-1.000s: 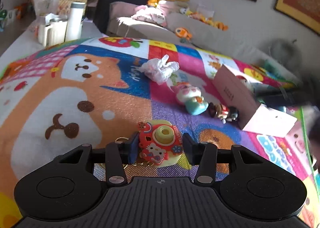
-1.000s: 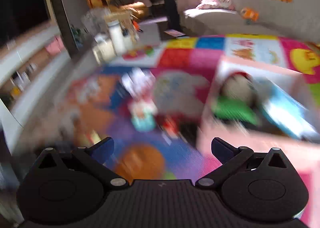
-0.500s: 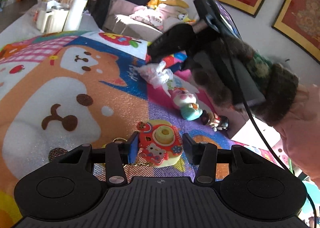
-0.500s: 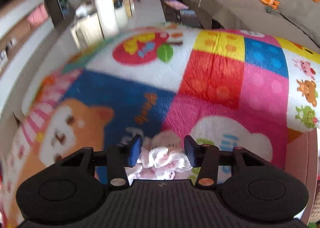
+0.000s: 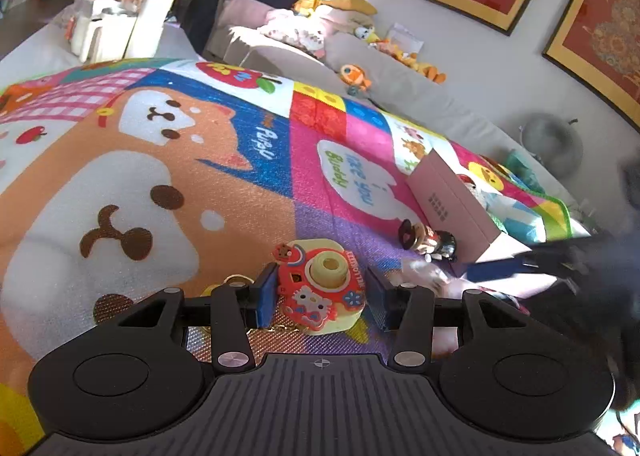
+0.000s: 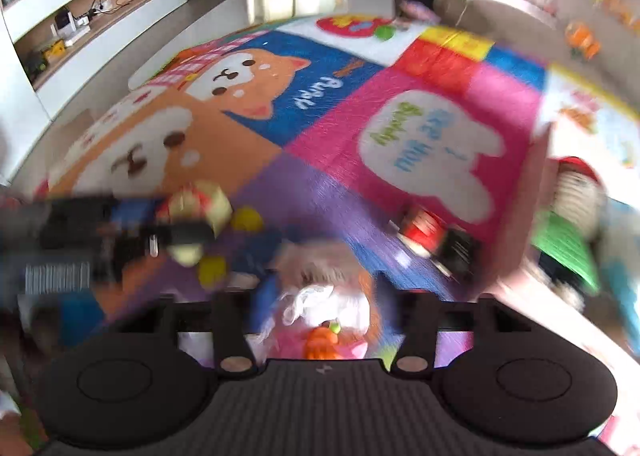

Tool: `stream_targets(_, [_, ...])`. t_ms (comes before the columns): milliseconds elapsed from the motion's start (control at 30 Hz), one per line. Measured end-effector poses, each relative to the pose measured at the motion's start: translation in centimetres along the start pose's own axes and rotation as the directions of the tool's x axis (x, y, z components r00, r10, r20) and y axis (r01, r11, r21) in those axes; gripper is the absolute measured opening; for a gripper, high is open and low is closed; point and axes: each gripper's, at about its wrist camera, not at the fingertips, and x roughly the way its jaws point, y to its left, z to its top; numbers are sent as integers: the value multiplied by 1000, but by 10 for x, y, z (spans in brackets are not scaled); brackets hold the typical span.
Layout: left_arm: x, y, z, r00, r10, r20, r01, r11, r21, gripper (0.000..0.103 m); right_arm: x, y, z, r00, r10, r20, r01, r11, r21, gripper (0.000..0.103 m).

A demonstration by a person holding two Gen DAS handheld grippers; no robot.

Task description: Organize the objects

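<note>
Firmly left gripper clamps toy camera

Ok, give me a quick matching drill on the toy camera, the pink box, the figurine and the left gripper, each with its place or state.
1 toy camera
2 pink box
3 figurine
4 left gripper

A lying on the mat beside the box
B shut on a toy
C standing at the mat's right side
D held between blue pads

Pairs: 1-D, 2-C, 3-A, 4-B
</note>
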Motion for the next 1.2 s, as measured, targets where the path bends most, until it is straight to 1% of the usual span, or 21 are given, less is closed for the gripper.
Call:
stream_targets(33, [0, -1, 0, 1000, 4, -2, -4, 1000, 5, 51, -9, 0, -12, 1000, -9, 26, 9, 1000, 0, 88])
stream_targets(67, [0, -3, 0, 1000, 10, -4, -10, 1000, 11, 51, -17, 0, -23, 999, -9, 48, 9, 1000, -2, 91])
stream_targets(167, [2, -11, 1, 999, 43, -12, -42, 997, 59, 51, -31, 1, -53, 996, -46, 76, 48, 999, -16, 91])
stream_targets(233, [3, -21, 0, 997, 74, -20, -71, 993, 95, 51, -36, -2, -73, 989, -115, 89, 117, 993, -21, 91])
stream_targets(267, [5, -28, 0, 997, 71, -26, -68, 992, 110, 51, -38, -4, -81, 981, -167, 101, 170, 985, -20, 91])
stream_targets(333, [6, -44, -1, 999, 36, -38, -30, 987, 157, 51, -42, -12, -97, 949, -286, 134, 287, 958, 12, 91])
stream_targets(367, [7, -55, -2, 999, 19, -46, -9, 980, 197, 51, -45, -18, -103, 936, -322, 141, 319, 947, 45, 91])
stream_targets(400, [8, -66, -4, 998, 9, -55, 4, 971, 238, 51, -47, -26, -109, 933, -330, 145, 320, 943, 87, 91])
stream_targets(467, [8, -84, -9, 998, -9, -69, 30, 950, 310, 51, -53, -43, -120, 942, -302, 144, 273, 942, 193, 95])
stream_targets(500, [7, -92, -12, 997, -15, -72, 39, 940, 340, 51, -55, -48, -125, 945, -294, 146, 255, 938, 236, 98])
stream_targets(567, [5, -102, -15, 997, -14, -77, 42, 924, 379, 51, -57, -55, -136, 943, -291, 160, 236, 926, 294, 99])
stream_targets(633, [-2, -105, -12, 998, -4, -59, 25, 927, 375, 51, -58, -55, -146, 941, -292, 173, 227, 919, 322, 101])
stream_targets(667, [-7, -104, -9, 999, 3, -43, 13, 932, 362, 51, -58, -55, -150, 939, -293, 178, 223, 916, 332, 103])
stream_targets(767, [-24, -95, 5, 999, 35, 11, -37, 954, 297, 51, -60, -57, -153, 934, -290, 207, 207, 914, 350, 103])
stream_targets(833, [-34, -89, 11, 998, 49, 28, -55, 961, 272, 50, -59, -61, -154, 940, -270, 210, 183, 915, 359, 103])
stream_targets(867, [-36, -88, 12, 998, 53, 26, -58, 959, 277, 50, -58, -63, -154, 944, -260, 204, 172, 914, 368, 103])
stream_targets(933, [-34, -87, 13, 998, 69, -4, -65, 952, 299, 50, -56, -67, -155, 947, -249, 202, 154, 907, 392, 103])
stream_targets(1000, [-19, -86, 12, 994, 69, -87, -38, 947, 319, 52, -57, -71, -157, 950, -237, 203, 135, 899, 417, 103])
stream_targets(1067, [-2, -85, 10, 985, 119, -124, -72, 940, 333, 52, -58, -73, -159, 949, -240, 204, 130, 888, 442, 103])
stream_targets(1133, [16, -85, 7, 974, 177, -141, -111, 916, 386, 52, -58, -77, -160, 948, -248, 200, 130, 874, 469, 103])
stream_targets(1200, [36, -87, 4, 963, 225, -149, -137, 885, 446, 52, -59, -79, -162, 947, -249, 204, 122, 864, 489, 103])
